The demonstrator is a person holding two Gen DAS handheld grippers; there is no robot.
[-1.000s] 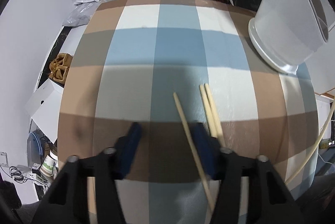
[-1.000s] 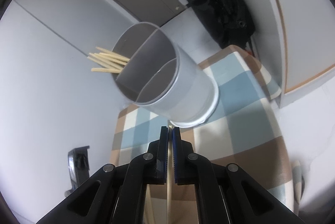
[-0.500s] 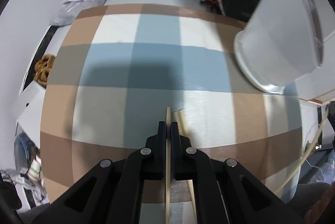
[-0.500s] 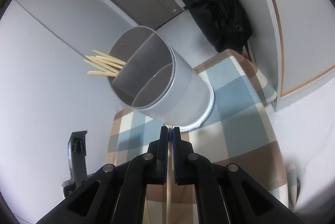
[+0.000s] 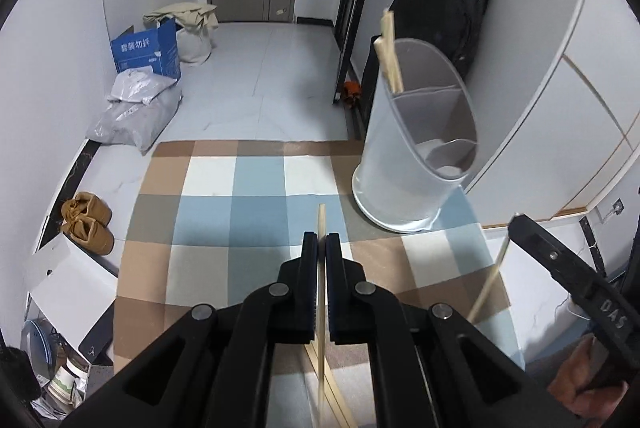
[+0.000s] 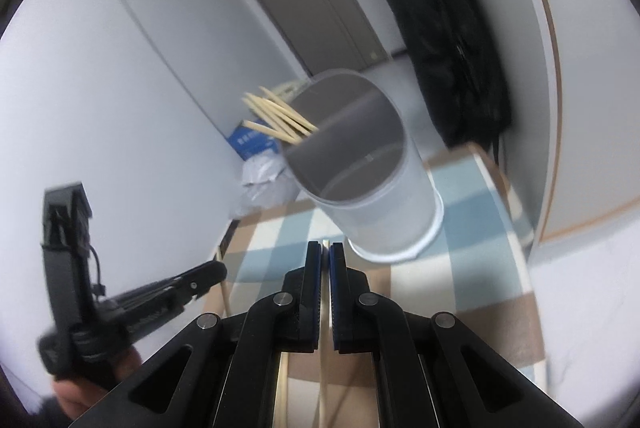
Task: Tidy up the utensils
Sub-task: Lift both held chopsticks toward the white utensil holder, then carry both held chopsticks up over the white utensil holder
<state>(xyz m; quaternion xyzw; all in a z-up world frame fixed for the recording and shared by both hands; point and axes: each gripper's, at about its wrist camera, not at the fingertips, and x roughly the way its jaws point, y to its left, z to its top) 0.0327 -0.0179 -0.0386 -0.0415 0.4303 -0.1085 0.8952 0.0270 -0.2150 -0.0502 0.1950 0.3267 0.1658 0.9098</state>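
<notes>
Pale floor tiles and white walls frame a table under a checked cloth of brown, blue and white squares (image 5: 256,212), the largest thing in play. On its far right part stands a tall white plastic utensil holder (image 5: 404,164) with inner dividers making several compartments. Its rear compartment already holds a bundle of light wooden chopsticks (image 6: 280,116), their ends fanning out above the rim; the other compartments look empty, as far as both views show.

So part of the sorting is done. Left to do, I judge, are the sticks in hand and those on the cloth.

Left gripper (image 5: 321,240) has its black jaws pressed together on one wooden chopstick (image 5: 320,224), whose tip pokes out ahead of them, clear of the cloth. Right gripper (image 6: 325,248), with blue pads, is likewise clamped on a second wooden chopstick (image 6: 326,242), aimed toward the holder's base.

Two more loose chopsticks (image 5: 338,402) seem to lie on the cloth beneath the left tool, partly hidden.
</notes>
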